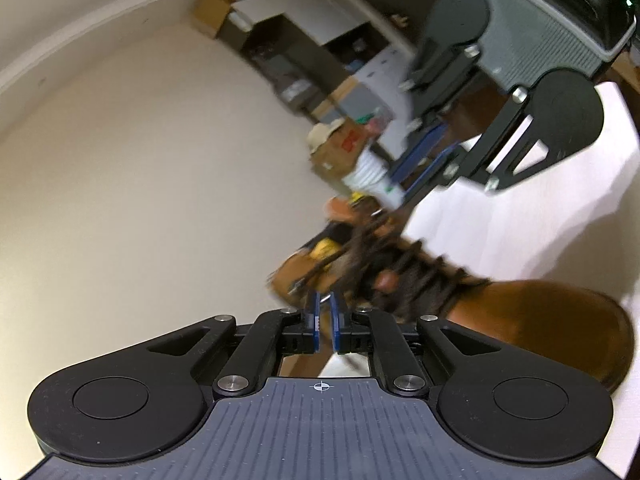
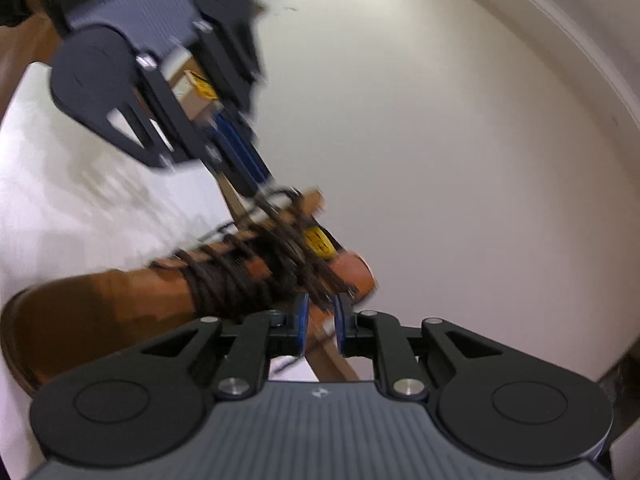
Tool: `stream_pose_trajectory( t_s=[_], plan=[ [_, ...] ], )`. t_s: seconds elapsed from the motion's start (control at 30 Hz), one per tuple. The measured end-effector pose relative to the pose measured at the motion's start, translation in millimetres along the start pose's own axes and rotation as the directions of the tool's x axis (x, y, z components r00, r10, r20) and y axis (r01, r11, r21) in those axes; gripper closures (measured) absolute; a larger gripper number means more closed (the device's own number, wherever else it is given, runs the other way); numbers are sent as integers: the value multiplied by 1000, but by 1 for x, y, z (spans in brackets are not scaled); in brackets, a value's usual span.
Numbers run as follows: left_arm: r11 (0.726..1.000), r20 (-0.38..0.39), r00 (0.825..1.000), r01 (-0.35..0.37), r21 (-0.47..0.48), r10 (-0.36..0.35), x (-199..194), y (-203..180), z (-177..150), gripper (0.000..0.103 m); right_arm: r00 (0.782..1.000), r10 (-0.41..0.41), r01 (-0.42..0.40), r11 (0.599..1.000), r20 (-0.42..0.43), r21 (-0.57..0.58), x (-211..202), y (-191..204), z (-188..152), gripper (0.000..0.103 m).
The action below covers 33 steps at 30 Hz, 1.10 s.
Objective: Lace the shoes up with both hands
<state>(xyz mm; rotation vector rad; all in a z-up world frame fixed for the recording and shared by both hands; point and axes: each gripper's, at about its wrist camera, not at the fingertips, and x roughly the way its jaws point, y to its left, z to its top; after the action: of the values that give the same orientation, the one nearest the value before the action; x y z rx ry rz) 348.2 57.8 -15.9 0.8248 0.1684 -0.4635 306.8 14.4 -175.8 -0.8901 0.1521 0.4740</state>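
Your left gripper (image 1: 325, 312), at lower centre of its view, stands slightly open with nothing between the pads, just short of the laces (image 1: 400, 264). Your right gripper (image 2: 322, 316) is likewise narrowly parted; blur hides whether it pinches a lace. The brown boot (image 2: 120, 308) lies on white cloth (image 2: 80, 208), dark laces wound round its shaft.
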Motion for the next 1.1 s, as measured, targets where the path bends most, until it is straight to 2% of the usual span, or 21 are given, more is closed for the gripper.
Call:
stream_pose_trajectory(
  t_s=[0.13, 0.27, 0.43, 0.53, 0.7, 0.73, 0.77, 0.8, 0.87, 0.97, 1.1],
  plan=[
    [993, -9, 999, 48, -107, -49, 14, 19, -3, 90, 999, 40, -35, 989, -34, 142, 15, -24, -7, 89],
    [977, -10, 994, 107, -186, -110, 30, 33, -7, 88, 995, 95, -85, 968, -29, 238, 27, -39, -11, 88],
    [976, -20, 990, 136, -171, -141, 41, 42, -8, 88, 991, 137, -131, 961, -7, 244, 38, -42, -17, 88],
    [976, -19, 990, 136, -172, -141, 45, 47, -9, 98, 989, 147, -145, 956, 11, 256, 43, -47, -21, 88],
    [973, 2, 990, 138, -184, -140, 47, 50, -9, 100, 986, 165, -163, 941, 18, 298, 50, -54, -24, 89],
    [972, 7, 990, 138, -191, -139, 47, 51, -10, 101, 985, 173, -171, 937, 21, 305, 50, -55, -26, 90],
    [967, 6, 989, 144, -212, -146, 48, 52, -13, 101, 983, 182, -180, 933, 25, 311, 50, -56, -27, 101],
    [957, -8, 987, 154, -245, -161, 50, 51, -18, 101, 979, 204, -197, 921, 16, 337, 52, -57, -30, 101],
    [955, -61, 979, 175, -240, -195, 55, 40, -29, 102, 967, 254, -231, 888, -6, 397, 55, -60, -38, 102],
    [947, -61, 974, 198, -254, -220, 52, 32, -35, 101, 955, 292, -246, 879, -53, 407, 58, -47, -53, 102],
    [949, -60, 976, 188, -251, -210, 50, 34, -32, 101, 952, 300, -250, 878, -64, 408, 51, -43, -50, 102]
  ],
)
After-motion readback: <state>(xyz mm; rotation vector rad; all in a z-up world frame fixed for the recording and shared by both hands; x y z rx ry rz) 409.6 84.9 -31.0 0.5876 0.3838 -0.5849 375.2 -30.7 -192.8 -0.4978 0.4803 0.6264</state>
